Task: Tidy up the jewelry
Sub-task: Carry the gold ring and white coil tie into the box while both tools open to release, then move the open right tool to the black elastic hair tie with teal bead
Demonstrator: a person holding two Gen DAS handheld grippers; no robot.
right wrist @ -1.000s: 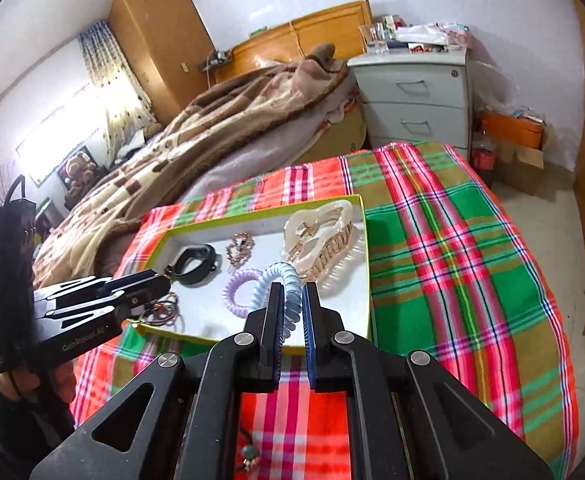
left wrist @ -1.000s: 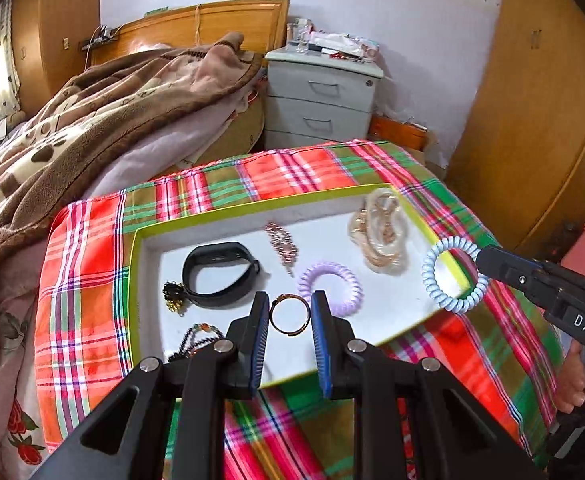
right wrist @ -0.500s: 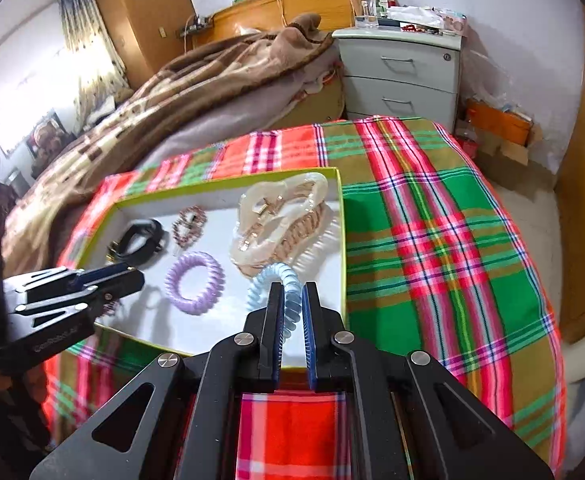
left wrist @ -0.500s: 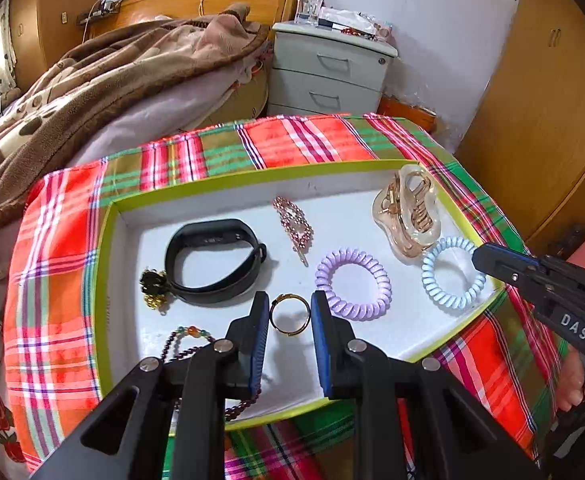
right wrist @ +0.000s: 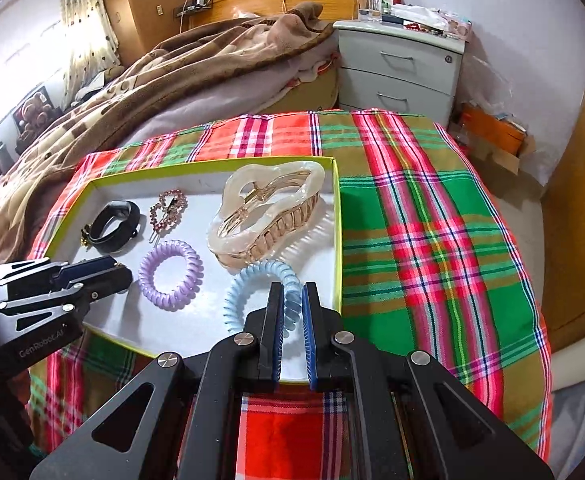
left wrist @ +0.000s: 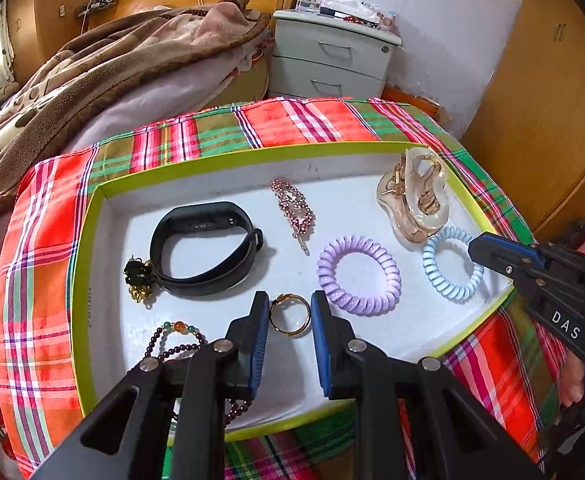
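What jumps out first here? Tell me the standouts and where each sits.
The lime-rimmed white tray on the loud plaid cloth grabs attention first. In its far right corner lies a big translucent hair claw. Nearer, the right gripper pinches a blue coil hair tie, and the left gripper brackets a gold ring.

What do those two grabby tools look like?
Both tools are black, angular frames with silver round bolts and flat fingers lined with blue ribbed pads. The right tool has white letters "DAS" on its side; the left tool reads "GenRobot.AI".
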